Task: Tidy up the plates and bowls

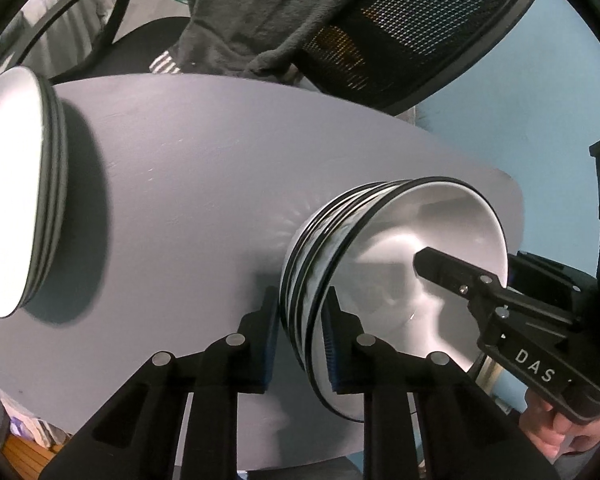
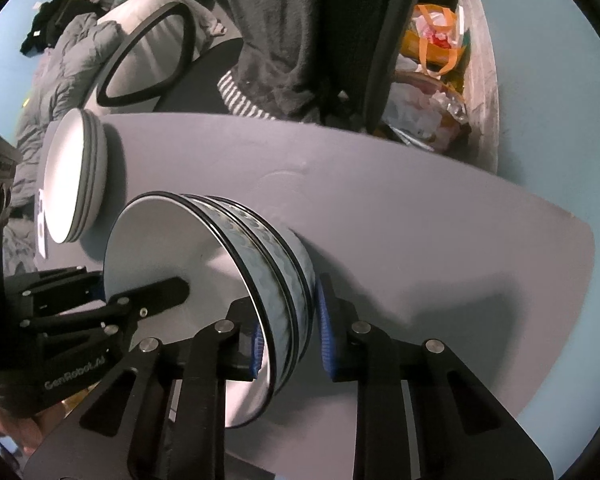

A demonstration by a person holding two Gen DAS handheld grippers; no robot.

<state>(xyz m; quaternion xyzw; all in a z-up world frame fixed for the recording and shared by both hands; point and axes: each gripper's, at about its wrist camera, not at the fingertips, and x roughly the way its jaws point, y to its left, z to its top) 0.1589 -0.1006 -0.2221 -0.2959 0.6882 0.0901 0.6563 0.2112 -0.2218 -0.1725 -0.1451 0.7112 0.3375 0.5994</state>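
In my left wrist view, my left claw pinches the near rim of the stack of bowls: one blue pad sits outside the wall, the other inside the top bowl. These bowls are white with black rims, nested and standing on the grey table. Across the bowl from my pads, my right claw reaches over the far rim, and white letters on its black body read "DAS". A hand shows beneath it. Well to the left of the bowls sits a stack of plates, brightly lit. Beyond the table stands a mesh-backed chair with a dark towel draped on it.

In my right wrist view, my right claw straddles the bowls' rim, one pad inside and one outside the patterned wall, pressed on it. My left claw reaches in from the opposite side; its body reads "GenRobot.AI". The plates lie just beyond the bowls. Behind the table, an orange-handled bag and heaped clutter crowd the floor.
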